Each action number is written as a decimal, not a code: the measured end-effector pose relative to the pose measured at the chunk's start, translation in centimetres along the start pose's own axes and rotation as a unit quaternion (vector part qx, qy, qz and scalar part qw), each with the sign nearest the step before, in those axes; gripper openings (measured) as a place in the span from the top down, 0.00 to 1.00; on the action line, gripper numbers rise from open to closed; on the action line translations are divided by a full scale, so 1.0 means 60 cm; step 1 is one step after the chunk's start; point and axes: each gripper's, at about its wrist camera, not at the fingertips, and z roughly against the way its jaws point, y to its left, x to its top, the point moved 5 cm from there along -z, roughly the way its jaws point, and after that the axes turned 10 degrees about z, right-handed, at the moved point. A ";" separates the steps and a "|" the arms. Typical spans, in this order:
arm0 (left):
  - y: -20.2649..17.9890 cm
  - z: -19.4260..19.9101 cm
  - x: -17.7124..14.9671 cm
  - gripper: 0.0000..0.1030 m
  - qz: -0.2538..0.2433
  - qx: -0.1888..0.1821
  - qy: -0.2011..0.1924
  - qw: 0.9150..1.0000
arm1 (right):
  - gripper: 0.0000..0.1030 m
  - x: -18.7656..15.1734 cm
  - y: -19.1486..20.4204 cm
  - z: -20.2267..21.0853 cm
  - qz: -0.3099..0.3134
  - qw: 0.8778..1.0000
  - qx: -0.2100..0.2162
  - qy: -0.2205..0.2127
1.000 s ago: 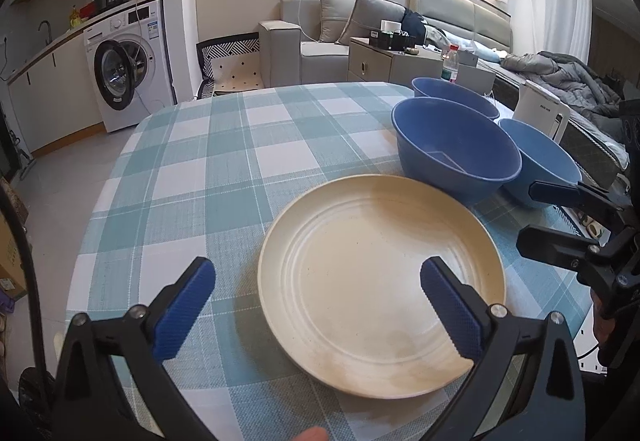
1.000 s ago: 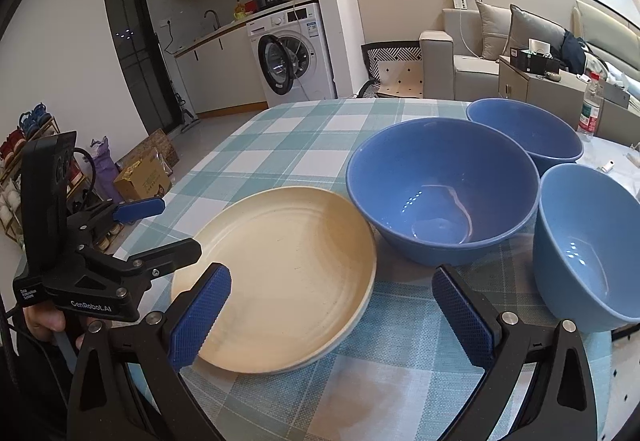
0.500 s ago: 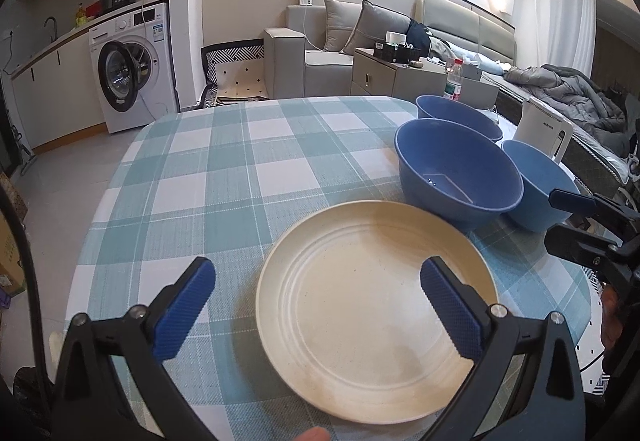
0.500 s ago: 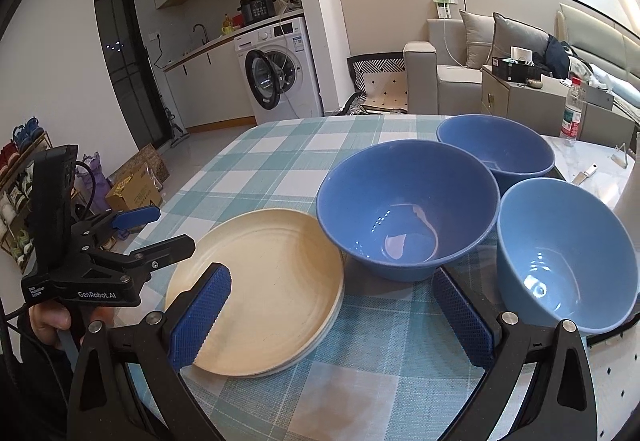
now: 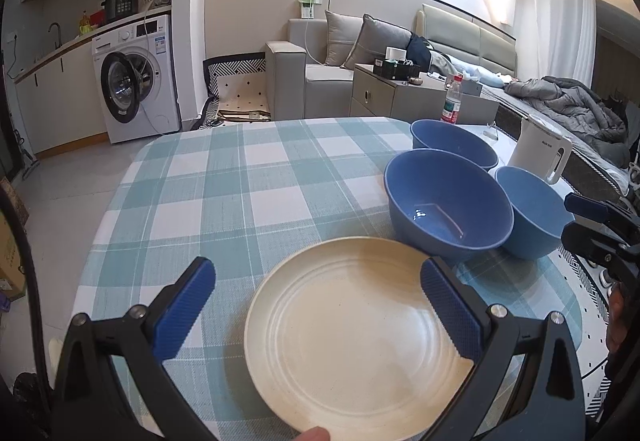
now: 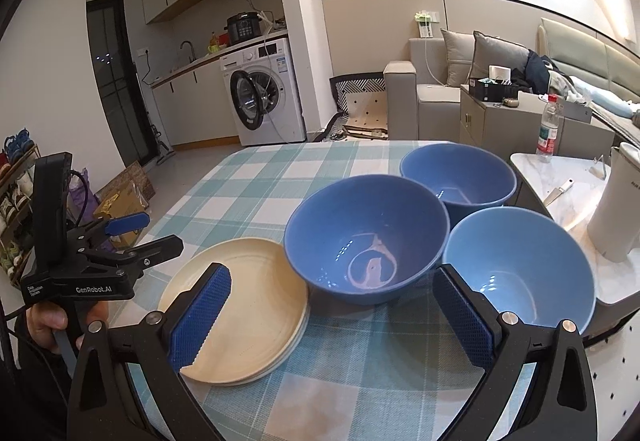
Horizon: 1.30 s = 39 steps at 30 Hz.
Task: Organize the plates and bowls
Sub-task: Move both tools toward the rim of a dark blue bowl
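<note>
On the desk (image 6: 256, 177), the stack of plates (image 6: 248, 305) lies nearest the front edge. Just right of it sits the middle bowl (image 6: 366, 241), touching two more (the far bowl (image 6: 458, 177) behind, the near bowl (image 6: 520, 269) to its right).

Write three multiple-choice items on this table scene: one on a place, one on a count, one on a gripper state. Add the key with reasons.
1. Where is the cream plate stack relative to the blue bowls, in the right wrist view?
A. left of them
B. behind them
C. inside one

2. How many blue bowls stand on the checked tablecloth?
A. two
B. three
C. four

3. The right gripper is:
A. shut on a bowl
B. shut on a plate
C. open

Key: 1 A, plates lie left of the nearest bowl; 2 B, three rims show; 3 C, pads wide apart, holding nothing.
</note>
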 end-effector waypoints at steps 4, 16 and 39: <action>-0.012 -0.005 0.009 0.00 -0.007 -0.004 -0.003 1.000 | 0.01 0.009 -0.014 0.014 0.004 1.000 -0.012 -0.010; -0.063 -0.047 0.041 0.00 -0.019 -0.018 0.002 1.000 | 0.01 0.024 -0.085 0.042 0.004 0.999 -0.046 -0.016; -0.131 -0.116 0.121 0.00 -0.024 -0.042 0.003 0.999 | 0.01 0.040 -0.221 0.028 -0.041 0.996 -0.078 -0.006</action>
